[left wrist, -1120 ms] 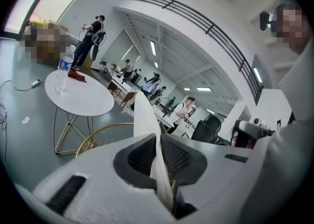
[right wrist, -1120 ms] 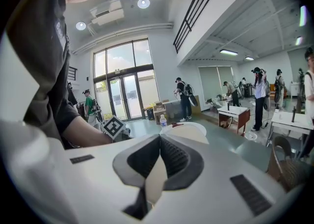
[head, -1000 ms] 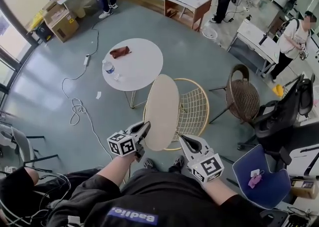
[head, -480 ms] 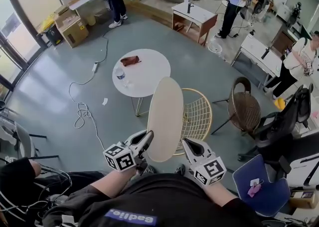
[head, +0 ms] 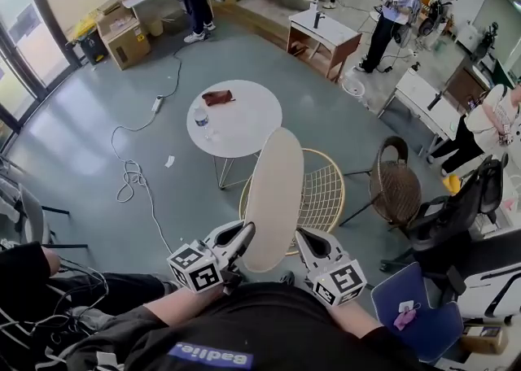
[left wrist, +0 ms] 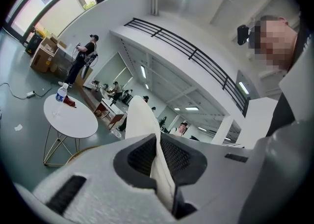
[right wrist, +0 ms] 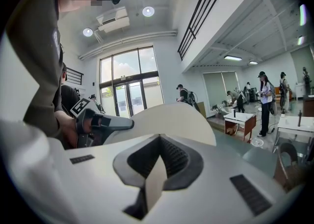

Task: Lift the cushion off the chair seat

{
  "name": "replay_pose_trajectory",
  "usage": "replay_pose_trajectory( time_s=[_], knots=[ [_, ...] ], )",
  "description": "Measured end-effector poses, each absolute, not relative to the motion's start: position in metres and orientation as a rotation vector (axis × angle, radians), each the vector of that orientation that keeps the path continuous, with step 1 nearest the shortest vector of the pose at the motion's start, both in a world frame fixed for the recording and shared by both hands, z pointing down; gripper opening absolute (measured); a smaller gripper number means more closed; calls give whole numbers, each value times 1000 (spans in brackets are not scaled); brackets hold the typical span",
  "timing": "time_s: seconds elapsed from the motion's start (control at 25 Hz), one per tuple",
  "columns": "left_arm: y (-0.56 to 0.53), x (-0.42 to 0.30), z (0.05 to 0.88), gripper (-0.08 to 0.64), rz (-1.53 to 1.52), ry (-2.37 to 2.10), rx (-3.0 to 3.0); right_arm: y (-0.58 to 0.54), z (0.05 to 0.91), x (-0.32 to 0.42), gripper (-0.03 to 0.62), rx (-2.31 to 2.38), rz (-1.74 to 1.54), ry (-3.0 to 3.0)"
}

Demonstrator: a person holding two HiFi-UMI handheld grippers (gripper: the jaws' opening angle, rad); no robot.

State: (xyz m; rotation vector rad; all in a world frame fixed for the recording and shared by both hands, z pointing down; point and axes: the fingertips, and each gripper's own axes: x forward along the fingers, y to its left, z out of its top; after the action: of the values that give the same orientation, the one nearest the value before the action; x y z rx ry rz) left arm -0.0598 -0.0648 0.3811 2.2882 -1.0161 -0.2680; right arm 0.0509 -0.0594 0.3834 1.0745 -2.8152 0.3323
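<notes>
The round cream cushion [head: 273, 195] hangs on edge in the air above the gold wire chair [head: 317, 192], clear of its seat. My left gripper [head: 244, 235] is shut on the cushion's near left rim, and my right gripper [head: 298, 236] is shut on its near right rim. In the left gripper view the cushion [left wrist: 142, 125] runs edge-on between the jaws. In the right gripper view its broad face [right wrist: 169, 120] rises ahead, a thin fold of it pinched between the jaws, with the left gripper [right wrist: 125, 124] beside it.
A round white table [head: 234, 120] with a water bottle [head: 202, 118] and a brown pouch [head: 217, 98] stands beyond the chair. A brown wicker chair [head: 396, 185] and a blue chair [head: 423, 315] are at the right. A cable [head: 134, 174] trails over the floor at left. People stand at the far desks.
Both grippers have raised the cushion, the left side more. It now stands higher above the wire chair and reaches further up toward the white table.
</notes>
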Motion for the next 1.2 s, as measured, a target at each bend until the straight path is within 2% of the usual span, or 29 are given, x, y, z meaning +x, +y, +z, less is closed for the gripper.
replay_pose_trajectory(
  time_s=[1.2],
  knots=[
    [-58, -50, 380, 41, -262, -951, 2308, -55, 378, 40, 26, 1040, 314, -2830]
  ],
)
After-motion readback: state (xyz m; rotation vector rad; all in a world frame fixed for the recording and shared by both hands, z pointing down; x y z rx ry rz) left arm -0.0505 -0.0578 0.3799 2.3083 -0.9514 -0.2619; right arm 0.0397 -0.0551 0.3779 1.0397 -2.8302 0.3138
